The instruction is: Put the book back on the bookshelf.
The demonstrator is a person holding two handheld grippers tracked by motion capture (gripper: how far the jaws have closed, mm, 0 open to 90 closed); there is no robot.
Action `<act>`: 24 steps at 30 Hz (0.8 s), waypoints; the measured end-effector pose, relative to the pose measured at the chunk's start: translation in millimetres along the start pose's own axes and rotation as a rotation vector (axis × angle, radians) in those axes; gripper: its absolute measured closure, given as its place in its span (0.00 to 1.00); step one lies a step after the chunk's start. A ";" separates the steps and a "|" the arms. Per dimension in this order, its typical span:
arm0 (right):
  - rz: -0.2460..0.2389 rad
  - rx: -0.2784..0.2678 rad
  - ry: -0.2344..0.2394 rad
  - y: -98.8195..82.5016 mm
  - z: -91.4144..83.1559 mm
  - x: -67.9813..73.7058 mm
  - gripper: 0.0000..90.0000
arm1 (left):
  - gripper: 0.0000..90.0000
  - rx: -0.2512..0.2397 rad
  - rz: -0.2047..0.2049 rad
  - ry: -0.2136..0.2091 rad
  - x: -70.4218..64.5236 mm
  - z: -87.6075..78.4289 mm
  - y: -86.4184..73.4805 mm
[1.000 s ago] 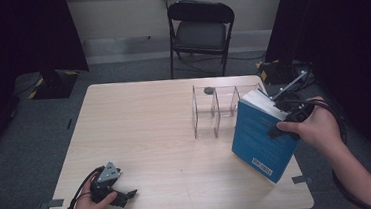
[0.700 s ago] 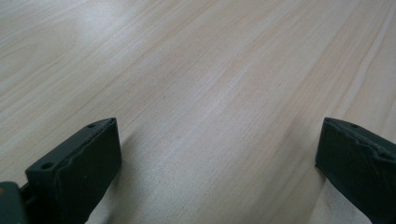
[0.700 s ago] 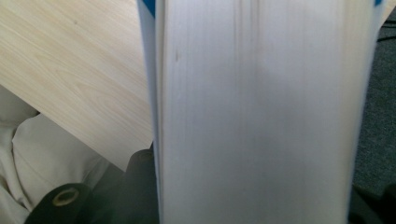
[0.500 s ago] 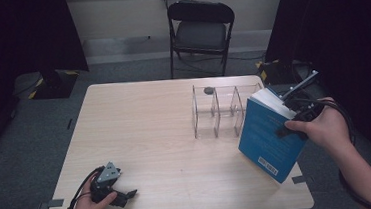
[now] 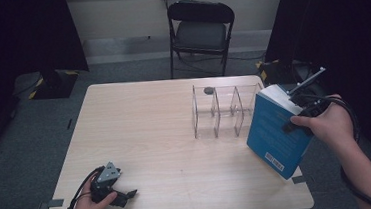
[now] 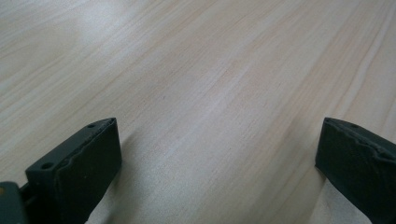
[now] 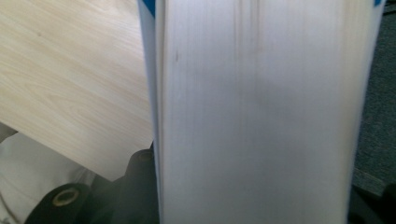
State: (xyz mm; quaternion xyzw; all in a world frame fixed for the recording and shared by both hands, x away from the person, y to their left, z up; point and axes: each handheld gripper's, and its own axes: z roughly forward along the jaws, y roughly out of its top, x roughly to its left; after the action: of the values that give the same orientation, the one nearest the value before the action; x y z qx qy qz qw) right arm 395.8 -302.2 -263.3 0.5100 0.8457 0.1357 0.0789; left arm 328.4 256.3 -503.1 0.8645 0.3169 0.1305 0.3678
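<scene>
Left gripper [image 5: 110, 186] rests on the pale wood-grain counter [image 5: 145, 132], jaws wide apart, bare counter between them. Clear acrylic three-bay divider rack [image 5: 222, 111] stands well ahead of those jaws. Right gripper [image 5: 308, 111], jaws clamped on a thick blue-covered book [image 5: 275, 131], tilted at the counter's right edge, white page block [image 7: 261, 116] between the jaws.

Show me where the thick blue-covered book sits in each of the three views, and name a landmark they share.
High view: the blue-covered book is tilted at the table's right edge, clamped by the right gripper.
Left gripper view: not in it.
Right gripper view: its white page edge spans centre to right.
Shared landmark: the light wooden tabletop.
</scene>
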 end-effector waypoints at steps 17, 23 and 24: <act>0.043 0.023 -0.010 19.9 2.3 -4.3 0.69 | 0.00 0.013 0.003 0.001 0.2 -0.9 0.5; 0.075 0.017 -0.005 25.2 4.3 -7.0 0.69 | 0.00 0.014 0.003 0.001 0.2 -0.9 0.6; 0.075 0.017 -0.005 25.2 4.3 -7.0 0.69 | 0.00 0.014 0.003 0.001 0.2 -0.9 0.5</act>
State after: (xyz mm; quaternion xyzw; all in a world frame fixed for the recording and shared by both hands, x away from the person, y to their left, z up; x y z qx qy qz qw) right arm 421.4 -296.6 -259.6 0.5424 0.8269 0.1300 0.0717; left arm 328.4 256.6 -502.1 0.8673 0.3169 0.1292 0.3615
